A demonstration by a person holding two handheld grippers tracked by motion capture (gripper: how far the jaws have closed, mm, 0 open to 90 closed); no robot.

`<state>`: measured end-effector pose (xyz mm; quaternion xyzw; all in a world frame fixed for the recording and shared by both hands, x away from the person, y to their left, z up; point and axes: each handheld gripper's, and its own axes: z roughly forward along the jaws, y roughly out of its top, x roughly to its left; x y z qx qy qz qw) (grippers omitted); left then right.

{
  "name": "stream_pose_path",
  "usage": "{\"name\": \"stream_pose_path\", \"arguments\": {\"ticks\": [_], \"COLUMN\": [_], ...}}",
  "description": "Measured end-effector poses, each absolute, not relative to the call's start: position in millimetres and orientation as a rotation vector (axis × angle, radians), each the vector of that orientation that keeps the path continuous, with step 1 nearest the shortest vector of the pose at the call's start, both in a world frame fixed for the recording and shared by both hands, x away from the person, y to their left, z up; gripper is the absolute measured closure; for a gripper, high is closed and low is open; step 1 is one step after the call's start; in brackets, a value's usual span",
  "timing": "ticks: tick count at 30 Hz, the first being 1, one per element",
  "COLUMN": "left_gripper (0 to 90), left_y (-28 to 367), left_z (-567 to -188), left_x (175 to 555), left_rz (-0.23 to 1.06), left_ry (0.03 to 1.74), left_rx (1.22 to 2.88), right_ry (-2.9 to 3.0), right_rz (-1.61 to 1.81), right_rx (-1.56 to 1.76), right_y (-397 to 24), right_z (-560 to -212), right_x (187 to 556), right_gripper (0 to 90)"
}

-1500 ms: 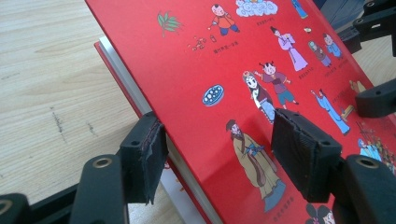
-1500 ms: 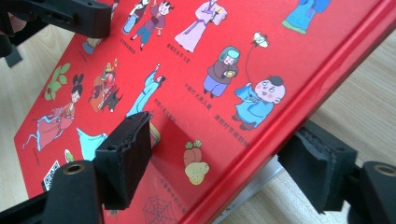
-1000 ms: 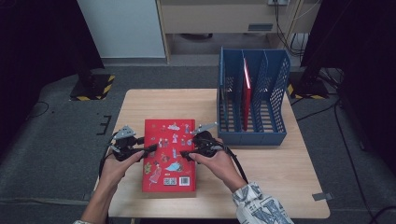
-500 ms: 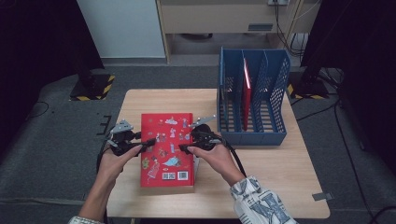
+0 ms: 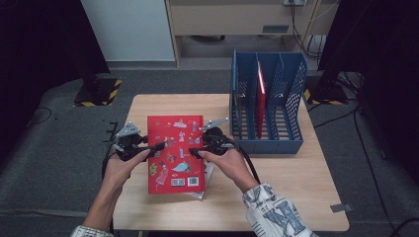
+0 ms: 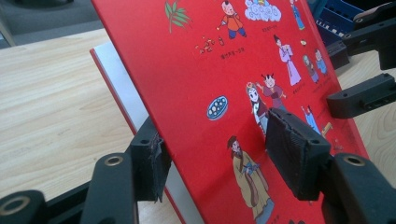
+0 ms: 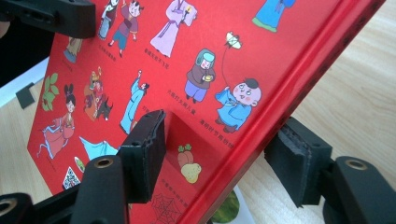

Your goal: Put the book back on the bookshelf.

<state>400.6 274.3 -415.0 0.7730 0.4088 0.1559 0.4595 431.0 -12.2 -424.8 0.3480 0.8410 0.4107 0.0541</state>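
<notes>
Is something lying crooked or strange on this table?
Mostly tidy. The red book is tilted up off the table, held at its edges by both grippers, and a thinner book pokes out crookedly beneath its near right corner.

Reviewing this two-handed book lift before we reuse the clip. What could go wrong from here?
1. The right gripper straddles the red book's spine edge, jaws just closing, one pad apparently still off it; the book could slip.
2. The left gripper pinches only the book's edge, so the tilted book may twist.
3. The blue file rack already holds a red book; insertion could catch a divider.
</notes>
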Motion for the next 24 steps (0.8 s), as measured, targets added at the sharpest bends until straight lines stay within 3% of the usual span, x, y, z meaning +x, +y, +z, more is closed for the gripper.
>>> {"name": "stream_pose_path", "arguments": {"ticks": [24], "left_gripper": [40.3], "left_y": [272], "left_z": [-397], "left_x": [403], "left_rz": [0.451], "left_ry": [1.002], "left_rx": [1.899], "right_ry": [2.486], "right_rz": [1.311], "right_rx": [1.003], "right_y": [-17], "right_z": [-408], "right_x": [433], "right_gripper": [45.7]}}
